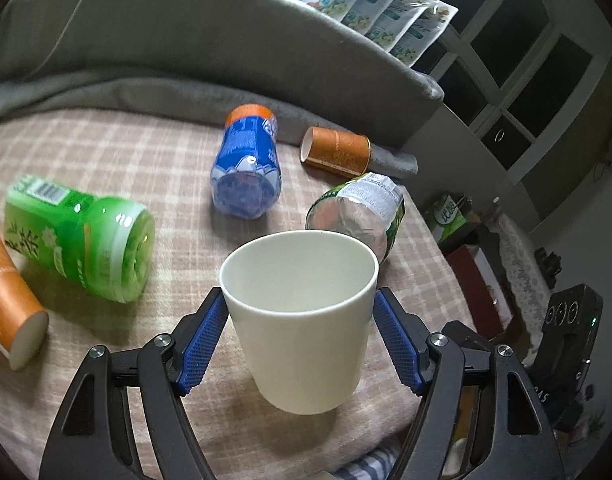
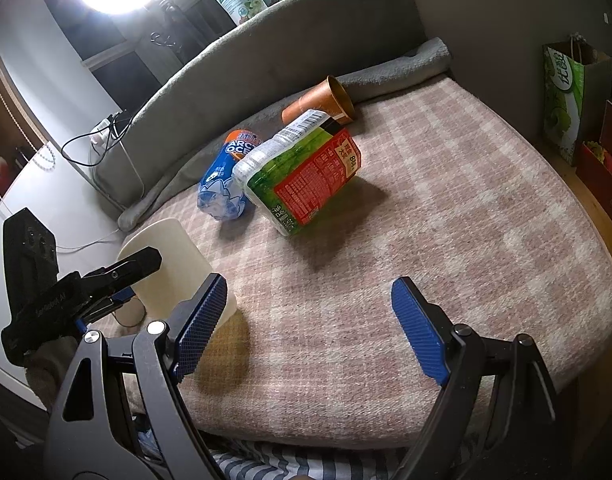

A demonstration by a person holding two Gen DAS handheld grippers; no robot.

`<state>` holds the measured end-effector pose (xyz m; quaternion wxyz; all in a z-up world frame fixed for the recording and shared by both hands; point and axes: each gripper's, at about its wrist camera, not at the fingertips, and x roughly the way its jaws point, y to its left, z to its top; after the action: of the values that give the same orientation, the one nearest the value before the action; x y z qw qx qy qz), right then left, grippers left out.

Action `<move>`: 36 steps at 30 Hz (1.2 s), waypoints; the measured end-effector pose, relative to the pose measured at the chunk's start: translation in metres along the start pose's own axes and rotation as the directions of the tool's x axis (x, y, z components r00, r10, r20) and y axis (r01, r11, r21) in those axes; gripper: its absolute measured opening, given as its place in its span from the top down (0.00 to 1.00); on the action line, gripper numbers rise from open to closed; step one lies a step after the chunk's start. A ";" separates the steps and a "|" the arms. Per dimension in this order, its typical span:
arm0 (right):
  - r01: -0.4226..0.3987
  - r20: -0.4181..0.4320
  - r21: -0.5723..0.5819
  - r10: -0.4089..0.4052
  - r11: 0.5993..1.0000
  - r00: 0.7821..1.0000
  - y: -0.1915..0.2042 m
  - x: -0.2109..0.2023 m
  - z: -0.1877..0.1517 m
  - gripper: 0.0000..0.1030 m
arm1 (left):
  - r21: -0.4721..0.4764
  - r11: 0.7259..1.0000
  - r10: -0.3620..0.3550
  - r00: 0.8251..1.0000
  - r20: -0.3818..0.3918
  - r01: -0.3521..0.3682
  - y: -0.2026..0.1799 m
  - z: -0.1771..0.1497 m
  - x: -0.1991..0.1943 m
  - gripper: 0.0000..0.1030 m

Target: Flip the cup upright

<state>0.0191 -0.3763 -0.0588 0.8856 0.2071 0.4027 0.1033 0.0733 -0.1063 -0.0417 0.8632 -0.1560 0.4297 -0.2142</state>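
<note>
Two grippers apart, left gripper (image 1: pixel 300 312) flanking upright cup (image 1: pixel 302 320), right gripper (image 2: pixel 309 300) over blanket (image 2: pixel 445 208).

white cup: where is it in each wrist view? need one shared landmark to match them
Left wrist: white cup at lower centre, upright, between the left gripper fingers.
Right wrist: same cup at lower left, partly behind that gripper.
Shared landmark: blue bottle lying on the checked blanket beyond the cup.
</note>
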 end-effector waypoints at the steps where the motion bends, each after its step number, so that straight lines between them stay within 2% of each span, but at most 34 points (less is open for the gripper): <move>1: 0.001 0.001 0.000 -0.001 1.000 1.000 0.000 0.000 0.000 0.16 | 0.014 1.000 0.011 1.000 0.009 -0.011 -0.002 0.000 -0.001 0.28; 15: 0.008 0.003 -0.010 -0.008 1.000 1.000 0.000 -0.002 0.001 0.16 | 0.112 0.990 0.077 0.995 0.062 -0.083 -0.014 -0.005 -0.003 0.28; 36: 0.007 0.009 -0.014 -0.007 1.000 1.000 0.002 -0.006 0.003 0.16 | 0.232 0.965 0.109 0.991 0.080 -0.125 -0.032 -0.019 -0.004 0.28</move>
<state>0.0173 -0.3775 -0.0526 0.8892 0.1996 0.3988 0.1020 0.0480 -0.1341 -0.0360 0.9006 -0.0335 0.3806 -0.2073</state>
